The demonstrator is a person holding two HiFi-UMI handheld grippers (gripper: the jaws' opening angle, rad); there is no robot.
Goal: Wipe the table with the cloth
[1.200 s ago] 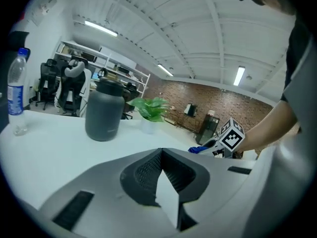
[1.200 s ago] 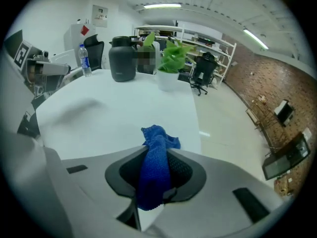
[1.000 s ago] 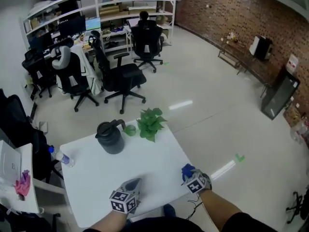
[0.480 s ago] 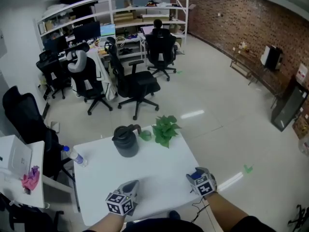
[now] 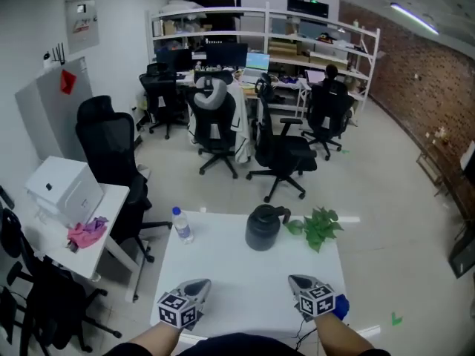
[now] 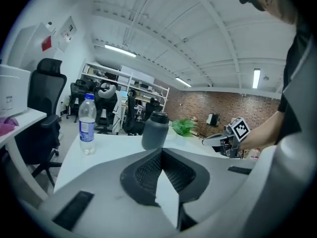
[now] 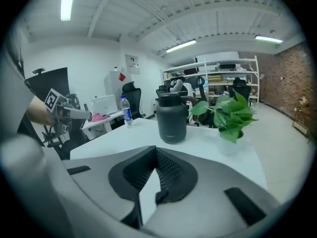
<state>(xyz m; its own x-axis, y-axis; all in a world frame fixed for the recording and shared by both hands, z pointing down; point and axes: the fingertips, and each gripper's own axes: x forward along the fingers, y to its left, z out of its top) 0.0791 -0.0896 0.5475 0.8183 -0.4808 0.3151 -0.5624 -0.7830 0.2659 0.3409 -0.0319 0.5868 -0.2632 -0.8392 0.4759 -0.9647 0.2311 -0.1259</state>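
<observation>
The white table [image 5: 237, 269] fills the lower middle of the head view. My left gripper [image 5: 199, 286] rests low over its front left part, jaws together and empty. My right gripper [image 5: 299, 281] hovers over the front right part, shut with nothing between its jaws. A bit of blue cloth [image 5: 341, 306] shows beside the right gripper's marker cube at the table's right front corner; most of it is hidden. In the right gripper view the jaws [image 7: 155, 155] meet over bare tabletop. The left gripper view shows the same with its jaws [image 6: 161, 155].
A dark jug [image 5: 262, 228] and a potted plant [image 5: 320, 227] stand at the table's far edge, a water bottle [image 5: 181, 225] at its far left corner. A side desk [image 5: 70, 221] with a white box lies left. Office chairs [image 5: 282, 150] stand beyond.
The head view has swung left and up, bringing the side desk and more chairs into sight. The blue cloth, earlier at the right gripper's tip, now shows behind its cube.
</observation>
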